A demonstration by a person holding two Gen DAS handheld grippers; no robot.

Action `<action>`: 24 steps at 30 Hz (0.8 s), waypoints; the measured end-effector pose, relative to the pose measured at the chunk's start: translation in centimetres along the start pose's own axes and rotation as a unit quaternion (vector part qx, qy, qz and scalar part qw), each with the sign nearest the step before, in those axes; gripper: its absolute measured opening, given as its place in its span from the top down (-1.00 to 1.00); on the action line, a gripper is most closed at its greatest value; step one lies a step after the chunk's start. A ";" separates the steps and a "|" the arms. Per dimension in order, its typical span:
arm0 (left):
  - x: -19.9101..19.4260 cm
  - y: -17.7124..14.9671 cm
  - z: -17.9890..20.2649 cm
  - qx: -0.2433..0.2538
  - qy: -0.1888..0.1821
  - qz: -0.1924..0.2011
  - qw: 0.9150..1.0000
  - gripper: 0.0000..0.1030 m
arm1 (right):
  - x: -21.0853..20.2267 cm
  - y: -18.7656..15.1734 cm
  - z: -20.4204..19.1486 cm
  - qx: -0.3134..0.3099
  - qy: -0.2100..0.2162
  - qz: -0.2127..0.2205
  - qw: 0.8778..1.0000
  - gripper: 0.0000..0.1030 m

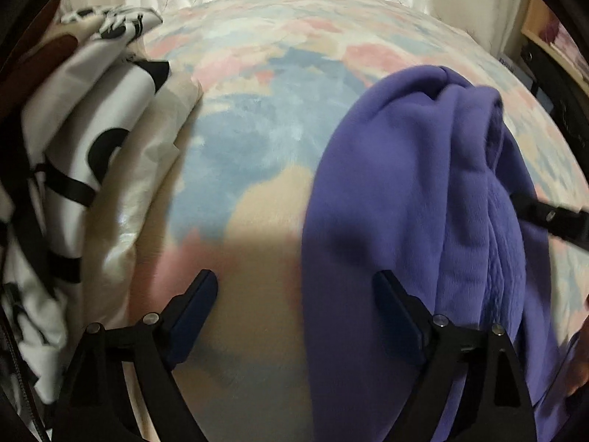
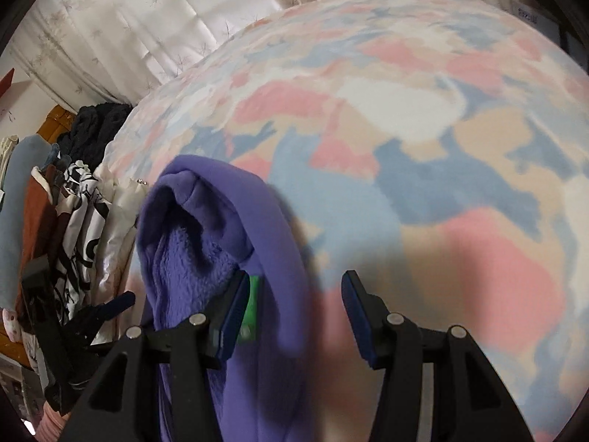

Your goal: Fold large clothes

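While both grippers hang over a bed (image 2: 441, 118) covered in a pastel blanket of pink, blue, cream and white patches, a purple fleece garment (image 1: 405, 191) lies bunched on that blanket between them. In the left wrist view the garment fills the area from about 1 o'clock down to 5 o'clock, folded over itself, with a thick ribbed seam running down its right side. The left gripper (image 1: 294, 302) has its jaws spread wide; only blanket shows between the pads, and the right finger (image 1: 397, 316) stands in front of the garment's left edge, though I cannot tell whether it touches the cloth. At 3 o'clock in that view, a black bar of the other tool (image 1: 552, 217) pokes in beside the purple fabric.

In the right wrist view the same garment sits at 8 to 9 o'clock, its fuzzy lining showing, draped over and around the left finger (image 2: 232, 316) of the right gripper (image 2: 294, 313). A small green tag (image 2: 252, 305) shows just beside that finger's pad. The jaws stand partly apart, with blurred purple cloth at the left side of the gap and bare blanket across the rest; the pads do not press on it.

A heap of other clothes (image 1: 95, 118), white with black print, lies at 9 to 10 o'clock in the left view, along the bed's edge. Pale curtains (image 2: 154, 18) hang behind the bed at 11 o'clock.
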State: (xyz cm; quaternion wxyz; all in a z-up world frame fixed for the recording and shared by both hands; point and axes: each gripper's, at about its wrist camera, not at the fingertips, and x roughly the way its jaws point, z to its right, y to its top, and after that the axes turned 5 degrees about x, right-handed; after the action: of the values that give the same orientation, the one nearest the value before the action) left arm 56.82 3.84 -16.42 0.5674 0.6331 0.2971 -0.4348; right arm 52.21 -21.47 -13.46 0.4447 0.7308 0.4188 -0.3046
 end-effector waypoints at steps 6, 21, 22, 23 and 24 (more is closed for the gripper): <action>-1.2 0.2 2.3 0.043 0.006 0.014 0.999 0.94 | -0.2 -0.5 -1.2 -0.023 -0.020 0.013 0.999 0.88; -18.7 -6.6 0.4 0.040 0.010 0.099 0.994 0.95 | -18.0 -7.1 -1.6 -0.074 0.014 0.104 0.992 0.90; -19.7 -7.5 0.6 0.042 0.007 0.104 0.994 0.95 | -19.0 -8.0 -2.0 -0.079 0.017 0.108 0.991 0.90; -21.0 -8.8 0.6 0.045 0.004 0.110 0.993 0.95 | -20.3 -9.2 -2.5 -0.087 0.022 0.113 0.990 0.90; -21.7 -9.7 0.6 0.044 0.001 0.114 0.992 0.95 | -21.2 -10.1 -2.9 -0.094 0.025 0.117 0.988 0.90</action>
State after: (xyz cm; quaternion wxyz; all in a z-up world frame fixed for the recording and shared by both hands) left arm 38.63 7.53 -1.61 0.5843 0.6877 0.2038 -0.3797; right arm 33.71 -23.51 1.13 0.5336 0.7371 0.3678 -0.1915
